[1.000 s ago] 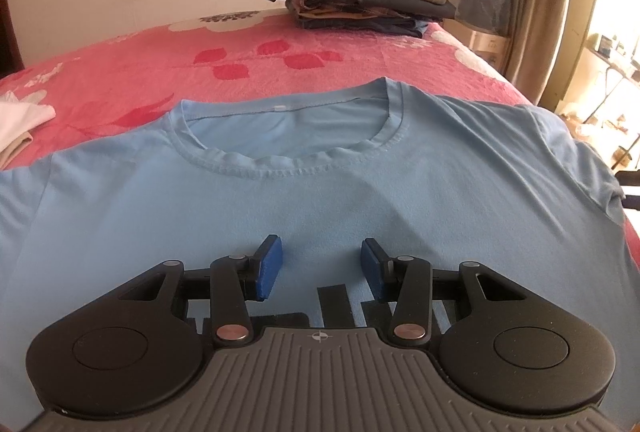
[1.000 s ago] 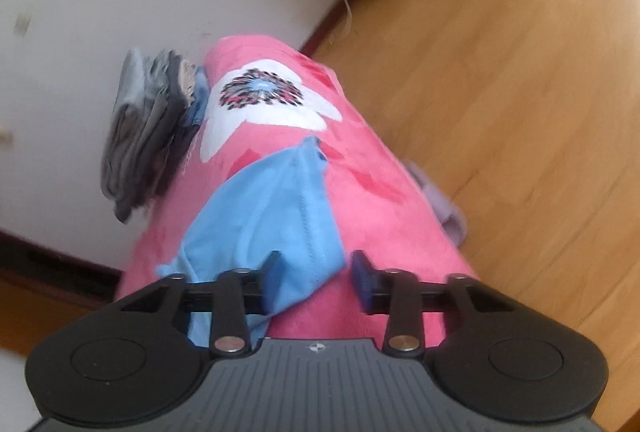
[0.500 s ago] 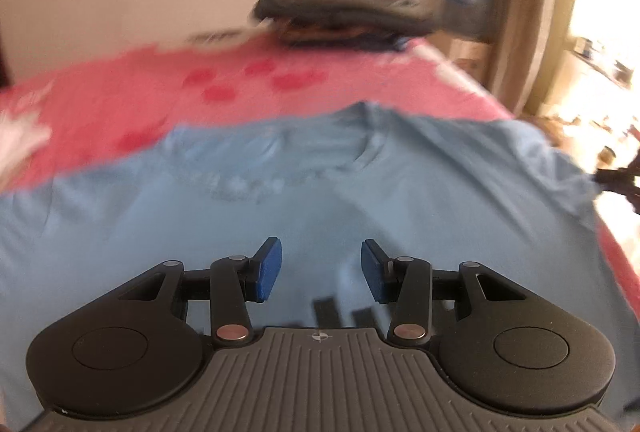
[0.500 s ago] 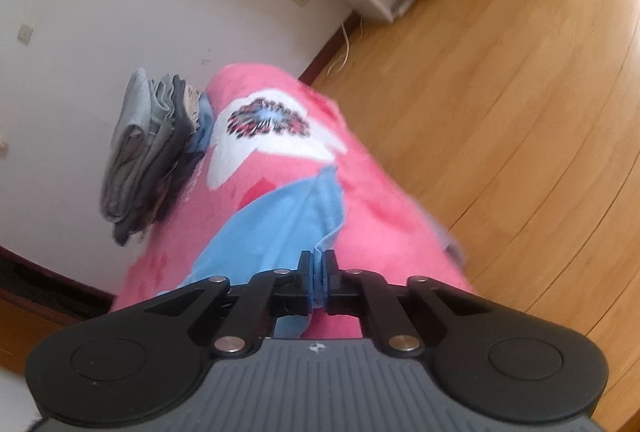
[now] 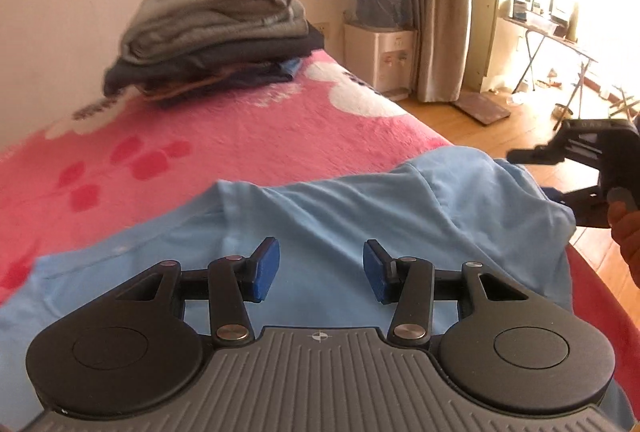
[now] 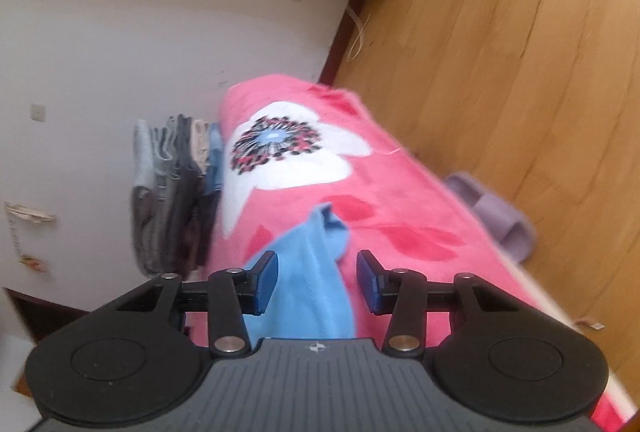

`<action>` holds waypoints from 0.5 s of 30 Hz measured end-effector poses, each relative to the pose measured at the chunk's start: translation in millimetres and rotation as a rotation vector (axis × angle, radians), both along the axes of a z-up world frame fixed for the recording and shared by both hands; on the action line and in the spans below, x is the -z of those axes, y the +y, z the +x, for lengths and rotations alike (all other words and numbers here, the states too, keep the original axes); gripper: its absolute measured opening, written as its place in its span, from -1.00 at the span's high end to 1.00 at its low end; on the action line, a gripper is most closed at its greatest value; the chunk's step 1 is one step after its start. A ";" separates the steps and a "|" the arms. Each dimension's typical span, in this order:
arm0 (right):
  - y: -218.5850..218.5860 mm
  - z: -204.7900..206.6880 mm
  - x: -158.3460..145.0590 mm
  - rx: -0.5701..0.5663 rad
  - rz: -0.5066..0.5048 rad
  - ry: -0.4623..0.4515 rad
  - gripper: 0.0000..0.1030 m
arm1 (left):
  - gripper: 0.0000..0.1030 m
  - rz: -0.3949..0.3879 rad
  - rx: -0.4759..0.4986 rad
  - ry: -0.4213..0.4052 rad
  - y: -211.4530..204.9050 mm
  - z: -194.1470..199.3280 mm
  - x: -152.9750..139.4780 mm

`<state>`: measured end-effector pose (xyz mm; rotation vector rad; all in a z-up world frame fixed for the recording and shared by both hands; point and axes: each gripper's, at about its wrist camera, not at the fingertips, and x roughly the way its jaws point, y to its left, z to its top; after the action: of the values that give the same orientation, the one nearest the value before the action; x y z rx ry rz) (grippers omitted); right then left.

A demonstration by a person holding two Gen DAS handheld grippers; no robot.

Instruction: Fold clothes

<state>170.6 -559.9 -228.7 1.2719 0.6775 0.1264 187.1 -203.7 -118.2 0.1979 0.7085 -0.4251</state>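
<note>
Each gripper (image 5: 320, 270) (image 6: 316, 282) had a ribbed grey housing, two round black discs, black linkage arms with silver rivets, and blue finger pads (image 5: 266, 268) (a small crosshair mark sat centred).

My tongs (image 5: 320, 272) are matt black plastic with ribbed grey housing, bright metal pivot pins and blue rubbery-looking pads (image 5: 266, 270). Beneath them lies a smooth, thin light-blue cloth T-shirt (image 5: 360, 216) on a fuzzy pink fleece blanket (image 5: 260, 136). Beside the blanket, the wooden floor (image 6: 520, 72) looks glossy.
</note>
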 end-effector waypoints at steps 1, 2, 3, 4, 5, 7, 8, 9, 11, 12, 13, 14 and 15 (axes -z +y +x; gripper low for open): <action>1.8 2.7 -1.0 -0.016 -0.013 -0.013 0.26 | 0.10 -0.003 0.000 0.000 -1.8 1.6 2.6; 3.7 5.4 -2.1 -0.032 -0.027 -0.027 0.49 | 0.10 0.001 -0.006 0.003 -3.7 4.3 5.2; 5.5 8.0 -3.1 -0.048 -0.040 -0.040 0.80 | 0.10 0.007 -0.013 0.007 -5.8 7.4 8.0; 7.2 7.5 -4.9 -0.050 -0.056 -0.058 0.83 | 0.10 0.015 -0.029 0.016 -7.5 11.2 10.5; 7.4 4.4 -6.7 -0.029 -0.067 -0.069 0.88 | 0.09 0.017 -0.051 0.028 -7.7 15.2 13.2; 7.1 -2.5 -10.3 0.022 -0.088 -0.089 0.90 | 0.07 0.000 -0.088 0.044 -6.3 21.2 14.9; 8.3 -5.6 -15.7 0.035 -0.101 -0.101 0.91 | 0.07 -0.010 -0.100 0.050 -4.8 22.3 14.1; 9.9 -8.7 -21.7 0.046 -0.115 -0.113 0.91 | 0.07 -0.019 -0.110 0.055 -3.0 23.0 12.9; 21.5 -13.4 -45.8 0.013 -0.195 -0.167 0.91 | 0.07 -0.038 -0.130 0.066 0.4 24.4 10.6; 29.5 -15.1 -60.4 -0.016 -0.246 -0.199 0.91 | 0.07 -0.047 -0.140 0.071 2.1 25.0 9.5; 40.2 -16.6 -76.7 -0.060 -0.305 -0.233 0.91 | 0.07 -0.056 -0.150 0.076 3.8 25.7 8.3; 57.2 -18.0 -90.8 -0.114 -0.385 -0.265 0.90 | 0.07 -0.074 -0.168 0.083 8.5 24.9 6.0; 75.3 -19.4 -104.4 -0.169 -0.469 -0.297 0.89 | 0.07 -0.100 -0.191 0.092 16.6 22.9 2.7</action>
<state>151.1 -484.6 -124.3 0.7264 0.5163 0.2726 210.0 -187.1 -120.9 0.0154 0.7869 -0.2875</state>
